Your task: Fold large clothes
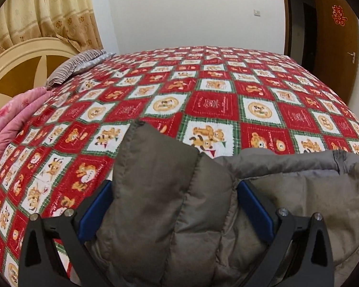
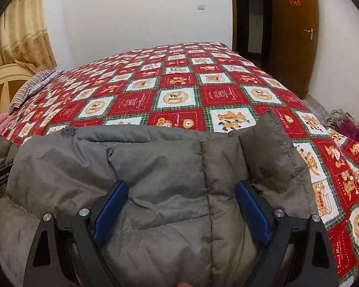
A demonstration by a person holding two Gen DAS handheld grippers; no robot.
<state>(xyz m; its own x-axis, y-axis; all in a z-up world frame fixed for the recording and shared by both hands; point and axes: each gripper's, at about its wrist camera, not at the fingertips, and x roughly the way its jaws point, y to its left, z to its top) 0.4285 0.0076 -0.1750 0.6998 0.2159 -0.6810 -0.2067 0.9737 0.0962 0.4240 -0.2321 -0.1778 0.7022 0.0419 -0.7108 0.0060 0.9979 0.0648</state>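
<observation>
- Two grippers, left [image 1: 176, 205] and right [image 2: 182, 205], each clamp wide on a puffy grey jacket [image 2: 155, 167] filling the lower frame, above a bed [image 2: 179, 88].
- Step judged: laying it out; next, lowering it flat.

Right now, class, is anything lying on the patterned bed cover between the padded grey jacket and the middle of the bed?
Nothing visible. The grey jacket sits at the near edge; the bed cover beyond it is bare. The striped pillow and pink quilt lie off to the left.

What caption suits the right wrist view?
Right claw grips a puffy grey jacket over the red patchwork bed.
</observation>
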